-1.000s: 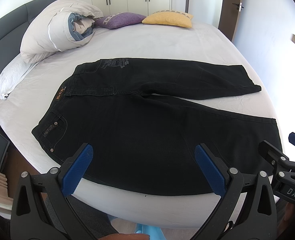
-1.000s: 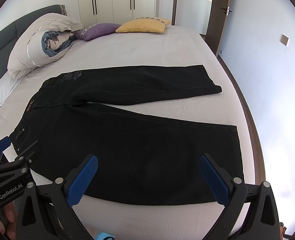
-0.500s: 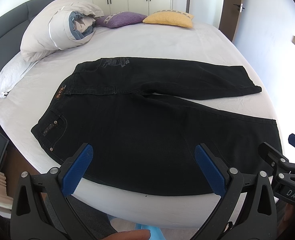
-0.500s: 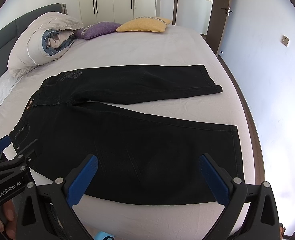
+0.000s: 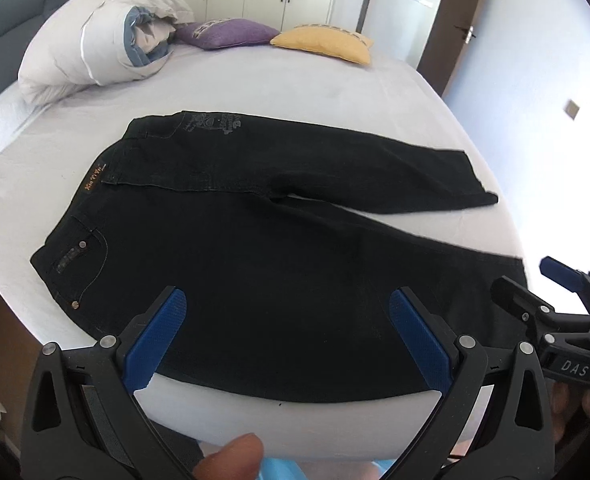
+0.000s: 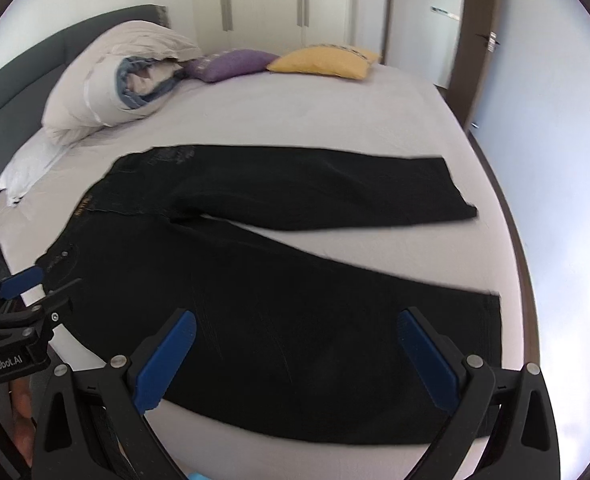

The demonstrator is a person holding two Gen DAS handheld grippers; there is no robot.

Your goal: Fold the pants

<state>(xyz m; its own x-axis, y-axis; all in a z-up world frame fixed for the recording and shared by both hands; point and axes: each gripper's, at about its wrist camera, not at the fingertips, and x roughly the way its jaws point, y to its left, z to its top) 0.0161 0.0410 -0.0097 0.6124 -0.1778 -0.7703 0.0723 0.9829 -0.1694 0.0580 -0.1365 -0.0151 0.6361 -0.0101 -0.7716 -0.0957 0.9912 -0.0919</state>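
From my left wrist camera, my left gripper (image 5: 287, 336) hovers with its blue pads spread wide, nothing between them. Straight ahead and just under the fingertips lie the black pants (image 5: 279, 248), flat on the white bed (image 5: 303, 92). Their long axis runs across my view: the waistband (image 5: 95, 178) points off to my left, the leg ends to my right. The near leg passes directly beneath my fingers, its lower edge close to the bed's near edge; the far leg (image 5: 355, 172) splays away from it further ahead, leaving a wedge of sheet between the two on the right. A printed pocket (image 5: 211, 122) sits at the far left corner of the pants. Beyond them, ahead-left, is a bundled duvet (image 5: 95, 40), then a purple cushion (image 5: 227, 32) and a yellow cushion (image 5: 323, 42) further ahead. My right gripper (image 5: 535, 288) shows at the right edge, over the near leg's hem end.

From my right wrist camera, which is slightly blurred, my right gripper (image 6: 295, 348) is likewise spread open and empty above the near leg. The pants (image 6: 295, 280) again stretch left to right, waist to my left, hems to my right, with the near hem (image 6: 491, 332) just right of my right finger. My left gripper (image 6: 35, 284) shows at the left edge, near the waist corner, its fingers apart. The duvet (image 6: 107, 80) and both cushions lie far ahead
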